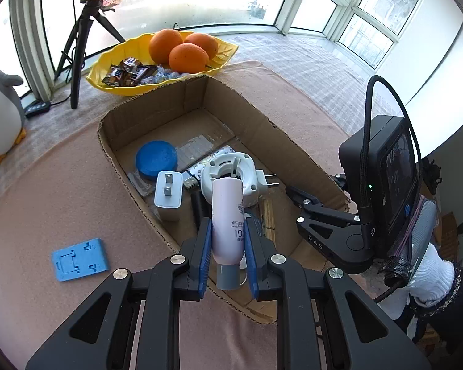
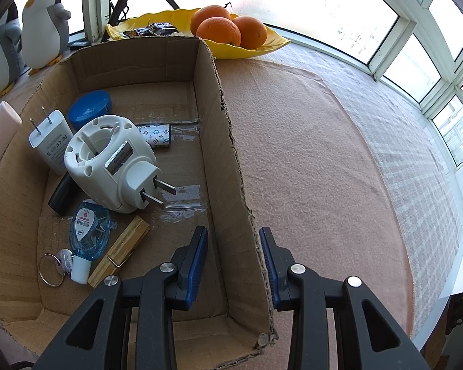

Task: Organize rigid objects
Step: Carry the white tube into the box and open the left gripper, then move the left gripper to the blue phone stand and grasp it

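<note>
Progress looks well advanced, by our reading: the cardboard box [image 2: 219, 141] already holds most of the rigid items. We count a white plug-in adapter [image 2: 111, 160], a white charger [image 2: 51, 141], a blue round tin [image 2: 91, 109], a patterned small box [image 2: 156, 135], a black block [image 2: 63, 197], a clear blue dispenser [image 2: 89, 231], a wooden clothespin [image 2: 120, 251] and a key ring [image 2: 51, 268] on its floor.

Our left gripper [image 1: 228, 256] is narrowly closed on a pale pink tube [image 1: 227, 222], grey cap toward the camera, and holds it above the near side of the box, over the adapter; it has not been set down yet. Our right gripper [image 2: 233, 259] is partly open and grips nothing; its jaws straddle the box's right wall, one finger inside and one outside, without visibly pressing on it.

Left on the pink tablecloth [image 1: 46, 209], outside the box, we see a blue flat plastic piece [image 1: 80, 259]. The yellow dish [image 1: 225, 52] with oranges [image 1: 182, 49] seems no part of the sorting.
</note>
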